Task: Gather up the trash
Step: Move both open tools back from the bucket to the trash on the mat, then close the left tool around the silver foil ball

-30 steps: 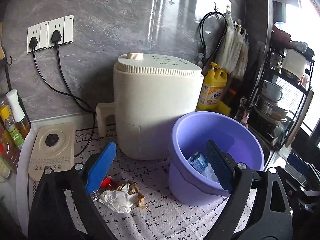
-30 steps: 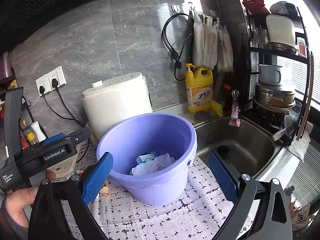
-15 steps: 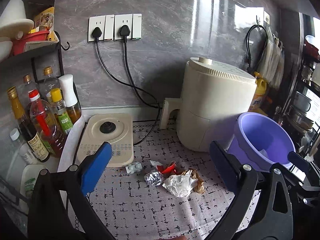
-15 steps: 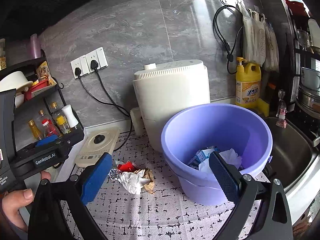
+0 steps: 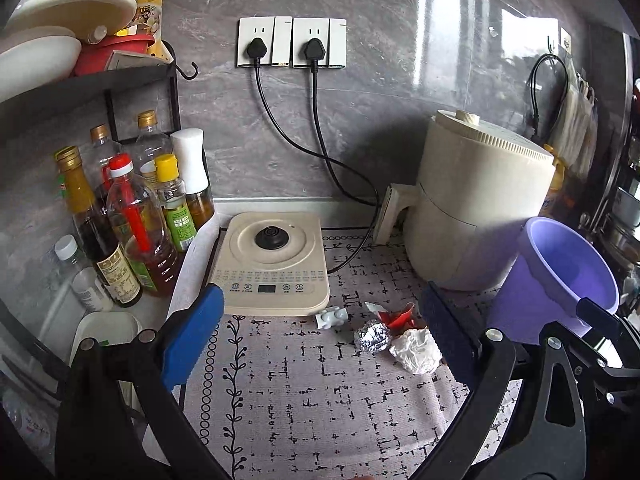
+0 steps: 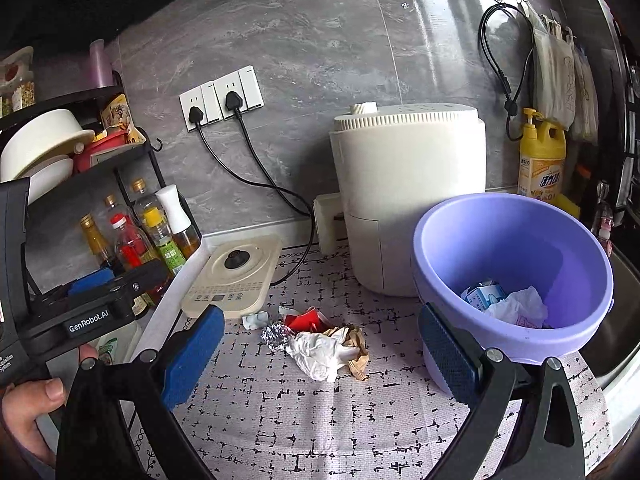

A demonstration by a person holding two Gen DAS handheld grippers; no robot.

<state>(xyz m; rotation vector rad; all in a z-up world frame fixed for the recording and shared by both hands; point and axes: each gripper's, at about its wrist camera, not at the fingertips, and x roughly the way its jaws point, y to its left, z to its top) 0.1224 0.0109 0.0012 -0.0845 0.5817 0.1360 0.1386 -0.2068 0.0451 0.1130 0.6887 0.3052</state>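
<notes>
Kitchen counter w/ patterned grey mat [image 6: 320, 420]: I see crumpled white paper wad [image 6: 316, 354] left of lilac plastic bucket [image 6: 516, 268]. Left gripper [image 5: 320, 340] and right gripper [image 6: 320, 352] both released, nothing held.

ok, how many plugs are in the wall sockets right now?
2. One black plug sits in the left socket plate, the other black plug in the right plate beside it, above the induction cooker. More outlets may lie out of frame.

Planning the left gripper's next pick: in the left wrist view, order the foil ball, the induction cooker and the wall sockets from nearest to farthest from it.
1. Foil ball, on the mat between the open left gripper fingers.
2. Induction cooker, behind it, left of centre.
3. Wall sockets, high on the back wall.
</notes>
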